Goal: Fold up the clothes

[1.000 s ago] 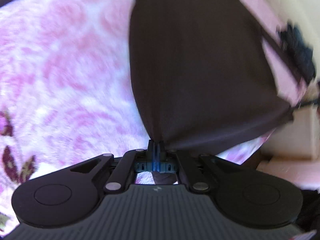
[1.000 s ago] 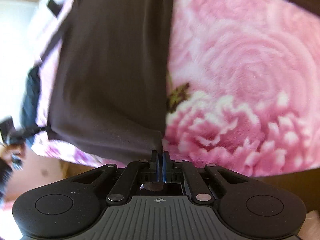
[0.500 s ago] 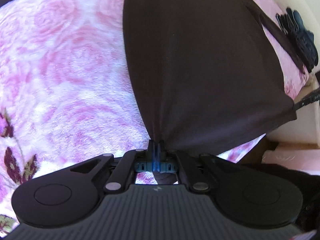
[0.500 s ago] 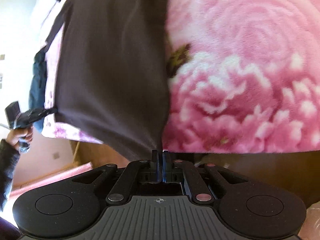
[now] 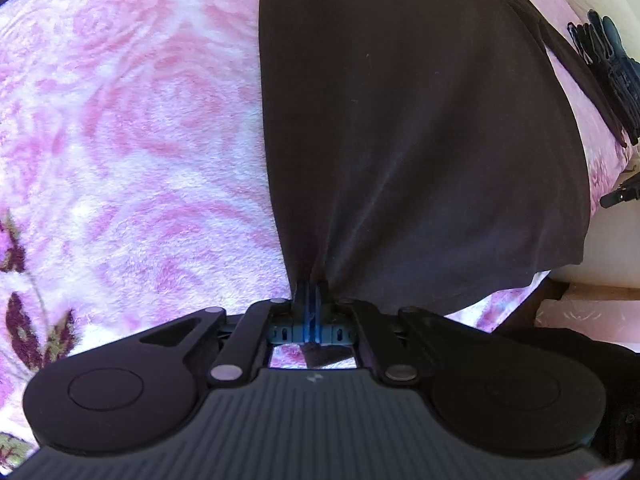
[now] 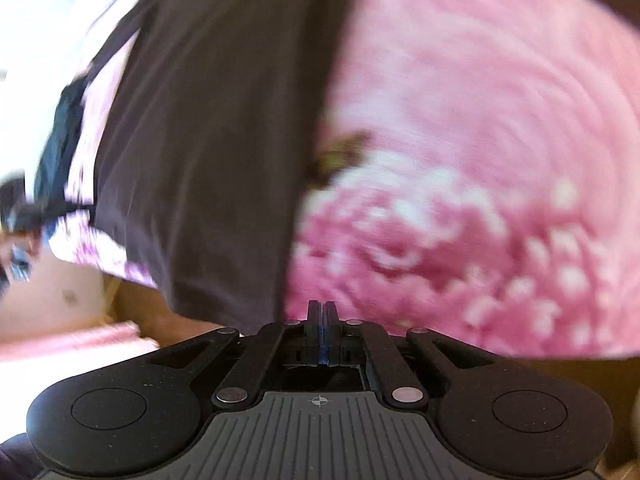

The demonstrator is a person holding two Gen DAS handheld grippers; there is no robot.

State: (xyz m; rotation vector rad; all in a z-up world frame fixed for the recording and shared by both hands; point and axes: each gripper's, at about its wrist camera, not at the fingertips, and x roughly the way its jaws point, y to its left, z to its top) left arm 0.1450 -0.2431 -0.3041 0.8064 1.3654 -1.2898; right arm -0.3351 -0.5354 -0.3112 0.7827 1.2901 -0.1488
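Note:
A dark brown garment lies spread on a pink rose-patterned blanket. My left gripper is shut on the garment's near left corner, with the cloth pulled taut from its jaws. In the right wrist view the same garment lies to the left over the blanket. My right gripper has its jaws closed together at the blanket's near edge, just right of the garment's hem; no cloth shows between them. This view is blurred.
A dark folded item lies at the blanket's far right edge. The bed edge drops to a pale floor on the right. A dark blue cloth and the other hand show at the left.
The right gripper no longer holds the garment's corner; the hem now lies left of its closed jaws, and that view has shifted. The left gripper keeps its hold, barely moved.

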